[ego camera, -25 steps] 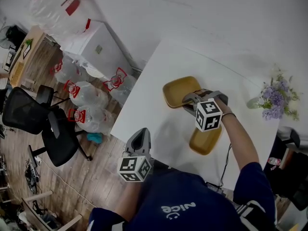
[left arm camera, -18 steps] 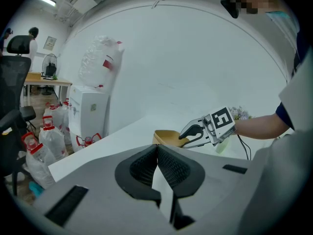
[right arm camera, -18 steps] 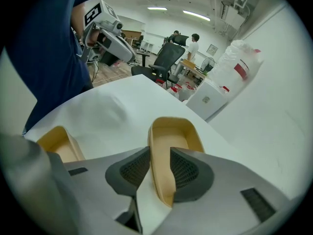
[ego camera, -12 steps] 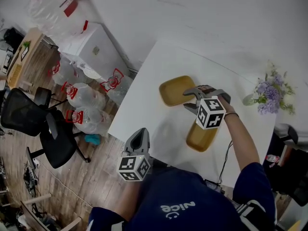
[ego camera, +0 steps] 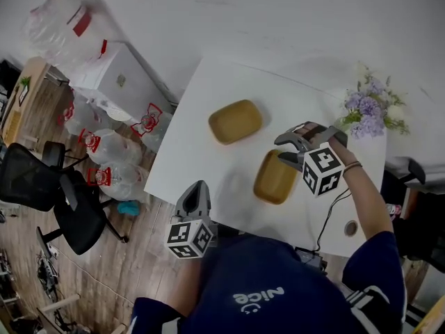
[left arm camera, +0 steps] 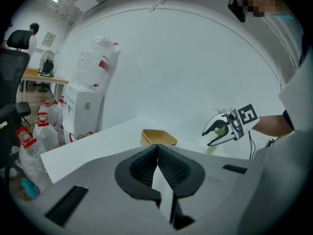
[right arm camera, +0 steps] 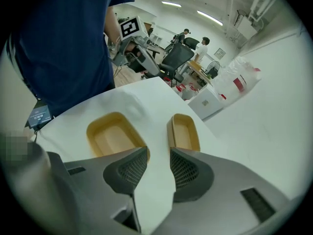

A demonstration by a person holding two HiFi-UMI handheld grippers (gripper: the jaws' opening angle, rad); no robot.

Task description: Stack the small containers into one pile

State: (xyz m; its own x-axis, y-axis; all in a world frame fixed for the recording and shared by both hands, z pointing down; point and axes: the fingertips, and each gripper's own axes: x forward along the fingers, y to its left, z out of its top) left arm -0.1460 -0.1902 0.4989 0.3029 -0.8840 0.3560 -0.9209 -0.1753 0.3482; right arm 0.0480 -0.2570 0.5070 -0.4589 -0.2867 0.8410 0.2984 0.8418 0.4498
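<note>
white table (ego camera: pixel 201 117) | purple flowers (ego camera: pixel 368 106) (on its corner) | water jugs (ego camera: pixel 104 145) on wood floor | black office chairs (ego camera: pixel 28 183)

The white table (ego camera: pixel 189 157) bears a far container (ego camera: pixel 236 121) and a near container (ego camera: pixel 274 177) — apart — plus purple flowers (ego camera: pixel 368 110) at its corner.

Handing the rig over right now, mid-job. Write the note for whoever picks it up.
Right gripper: open, empty, jaws just opened, hovering beside the near container.
Left gripper: shut, empty, at the table's near edge.
Far container sits apart from the near one; both upright on the table.
Done: nothing stacked yet.
Left: lift one container and set it into the other.
</note>
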